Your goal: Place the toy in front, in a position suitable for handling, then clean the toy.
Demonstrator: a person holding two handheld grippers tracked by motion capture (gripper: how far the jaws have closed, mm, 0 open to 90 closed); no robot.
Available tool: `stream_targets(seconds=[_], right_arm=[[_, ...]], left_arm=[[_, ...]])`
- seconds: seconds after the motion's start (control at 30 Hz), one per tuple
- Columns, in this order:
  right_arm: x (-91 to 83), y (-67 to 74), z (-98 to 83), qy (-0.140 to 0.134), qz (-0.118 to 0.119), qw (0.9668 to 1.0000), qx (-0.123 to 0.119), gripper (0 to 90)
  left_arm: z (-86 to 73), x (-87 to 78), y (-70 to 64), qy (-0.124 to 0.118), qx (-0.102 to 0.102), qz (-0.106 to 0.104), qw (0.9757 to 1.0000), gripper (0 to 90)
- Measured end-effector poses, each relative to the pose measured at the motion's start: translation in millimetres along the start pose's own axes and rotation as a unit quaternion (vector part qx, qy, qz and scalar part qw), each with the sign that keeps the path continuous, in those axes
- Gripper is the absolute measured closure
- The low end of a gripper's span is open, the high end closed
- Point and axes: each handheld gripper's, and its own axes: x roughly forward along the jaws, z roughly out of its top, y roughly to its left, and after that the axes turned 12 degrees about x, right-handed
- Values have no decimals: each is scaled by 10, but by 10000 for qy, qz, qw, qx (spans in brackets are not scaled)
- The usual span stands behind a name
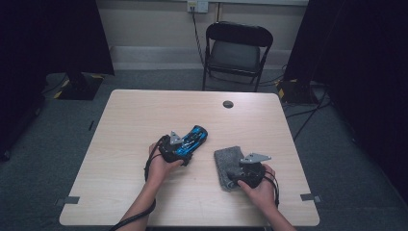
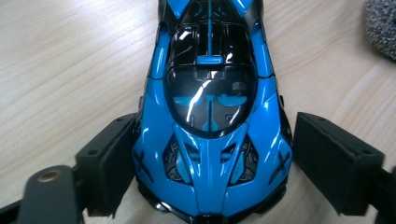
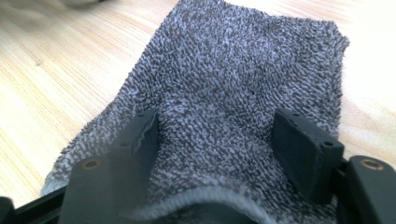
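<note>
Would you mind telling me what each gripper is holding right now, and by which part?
Nothing yet. The left gripper straddles the car's nose; the right gripper rests open-jawed on the cloth.

toy car: 1, blue and black | grey cloth: 1 | claw: 2, left claw and right claw | hand: 2 | counter: 1 | folding chair: 1 | round dark grommet in counter: 1
</note>
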Motion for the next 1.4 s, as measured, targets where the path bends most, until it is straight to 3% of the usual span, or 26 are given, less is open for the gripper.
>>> stream_targets(seconds=[0.07, 0.23, 0.4, 0.5, 0.63, 0.83, 0.93, 1.13, 1.27, 1.4], right_arm=[[-5, 0, 6, 29, -7, 10000, -15, 368], [-38, -41, 33, 112, 32, 9999, 68, 603], [-46, -32, 57, 228, 66, 9996, 132, 759], [-42, 2, 91, 339, 6, 9994, 27, 792], [-45, -16, 190, 458, 112, 9989, -11, 804], [-94, 39, 490, 207, 473, 9987, -56, 805], [-67, 123, 648, 114, 567, 9980, -255, 805], [170, 438, 942, 237, 889, 9929, -751, 804], [381, 666, 1064, 494, 1097, 9864, -1117, 804], [564, 815, 1173, 760, 1311, 9795, -1330, 802]], left_arm=[[-10, -10, 27, 6, -34, 3, 10000, 248], [-19, -12, 32, -30, -96, -73, 9999, 254], [-19, -14, 40, -24, -20, -59, 10000, 255], [-19, -11, 38, -29, -56, -85, 9999, 255], [-19, -11, 38, -32, -58, -86, 9999, 255], [-19, -13, 40, -25, -34, -79, 10000, 255], [-19, -14, 41, -22, -13, -58, 10000, 255], [-19, -13, 40, -25, -28, -66, 10000, 255], [-19, -15, 42, -19, -9, -58, 10000, 255], [-19, -12, 36, -46, -33, -47, 10000, 255]])
